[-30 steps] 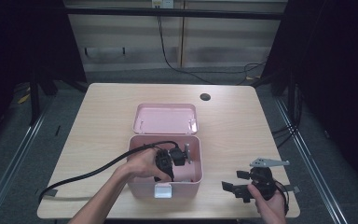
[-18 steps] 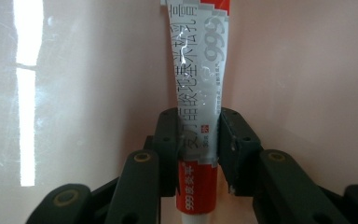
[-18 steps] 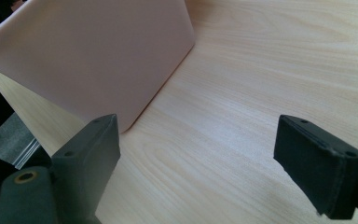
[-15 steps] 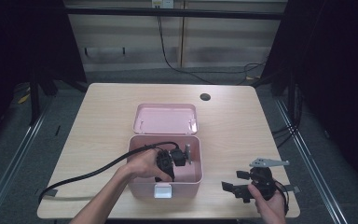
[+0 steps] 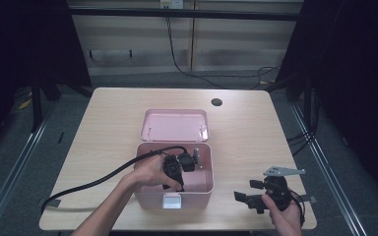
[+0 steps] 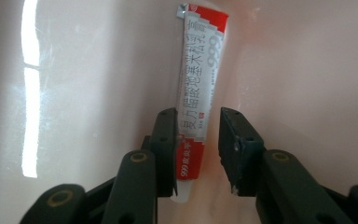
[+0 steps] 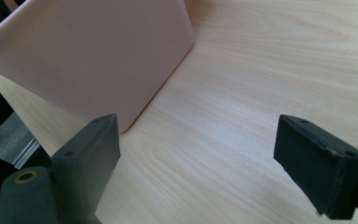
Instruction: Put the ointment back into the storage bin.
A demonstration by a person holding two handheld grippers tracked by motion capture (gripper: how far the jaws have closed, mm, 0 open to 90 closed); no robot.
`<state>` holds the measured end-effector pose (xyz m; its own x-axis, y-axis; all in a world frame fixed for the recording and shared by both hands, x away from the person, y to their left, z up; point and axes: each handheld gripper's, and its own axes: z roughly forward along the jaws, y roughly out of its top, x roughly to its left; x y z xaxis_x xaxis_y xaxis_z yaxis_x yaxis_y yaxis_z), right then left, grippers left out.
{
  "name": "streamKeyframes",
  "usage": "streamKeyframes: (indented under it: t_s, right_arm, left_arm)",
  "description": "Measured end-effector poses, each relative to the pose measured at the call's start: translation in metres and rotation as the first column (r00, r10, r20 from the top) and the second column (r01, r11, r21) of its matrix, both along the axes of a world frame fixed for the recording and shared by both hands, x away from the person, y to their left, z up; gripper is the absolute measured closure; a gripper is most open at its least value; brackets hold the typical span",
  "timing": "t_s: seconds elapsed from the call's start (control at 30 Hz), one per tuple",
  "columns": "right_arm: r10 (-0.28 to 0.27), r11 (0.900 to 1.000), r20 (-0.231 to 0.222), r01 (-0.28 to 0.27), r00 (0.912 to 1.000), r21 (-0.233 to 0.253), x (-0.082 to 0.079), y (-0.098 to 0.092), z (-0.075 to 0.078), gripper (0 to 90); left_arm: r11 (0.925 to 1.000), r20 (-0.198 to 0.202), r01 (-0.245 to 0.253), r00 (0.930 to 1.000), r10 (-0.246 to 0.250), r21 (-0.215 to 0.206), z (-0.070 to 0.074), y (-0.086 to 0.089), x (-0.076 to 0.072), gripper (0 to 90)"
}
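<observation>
Two hand-held grippers are at work on the pale wooden table (image 5: 108, 123). From the high view we see a pink plastic box (image 5: 197, 189) standing near the table's front edge, its hinged lid (image 5: 174, 125) folded back flat behind it. Our left gripper (image 5: 179, 167) reaches down into the open box, the left hand (image 5: 150, 172) wrapped around its body, and a thick black cable (image 5: 98, 177) trails from it off toward the table's left front corner. Our right gripper (image 5: 251, 194) sits low over the bare tabletop just to the right of the box, held in the right hand (image 5: 283, 216), with its grey three-cornered plate (image 5: 283, 171) on top. A small dark round hole (image 5: 216, 102) marks the table near its far edge.

From the left gripper view we look along the jaws at the box's glossy pink inner surface. A slim white and red ointment tube (image 6: 200, 79) with printed characters lies there, running lengthwise between the jaws. The jaws stand a little apart: one pad rests against the tube's side, while a clear gap remains between the tube and the other pad, so the tube is not clamped.

From the right gripper view we see our jaws spread wide with nothing between them, wood grain below and the box's rounded outer corner ahead of the left-hand jaw.
</observation>
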<state>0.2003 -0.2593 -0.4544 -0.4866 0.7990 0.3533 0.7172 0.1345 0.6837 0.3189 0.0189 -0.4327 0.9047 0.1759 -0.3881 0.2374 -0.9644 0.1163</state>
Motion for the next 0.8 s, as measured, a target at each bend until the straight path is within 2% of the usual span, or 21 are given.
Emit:
streamKeyframes:
  t_s: [0.2,0.3,0.43,0.8]
  right_arm:
    - [0.0,1.0,-0.001,0.0,1.0,0.0,0.0,0.0,0.001,14.0]
    - [0.002,1.0,0.002,-0.002,1.0,-0.001,0.0,0.0,0.0,14.0]
    - [0.001,1.0,0.002,-0.001,1.0,0.0,0.0,0.0,0.0,14.0]
    - [0.002,1.0,0.002,-0.002,1.0,-0.001,0.0,0.0,0.0,14.0]
  left_arm:
    - [0.9994,0.029,-0.021,0.9993,0.022,-0.029,0.011,0.005,0.001,67.1]
    - [0.998,0.031,-0.03,0.999,0.032,-0.056,0.016,0.007,0.0,67.0]
    - [0.9963,0.059,-0.054,0.9966,0.058,-0.067,0.022,0.009,-0.001,67.8]
    - [0.9905,0.076,-0.073,0.9936,0.083,-0.117,0.04,0.018,-0.001,60.1]
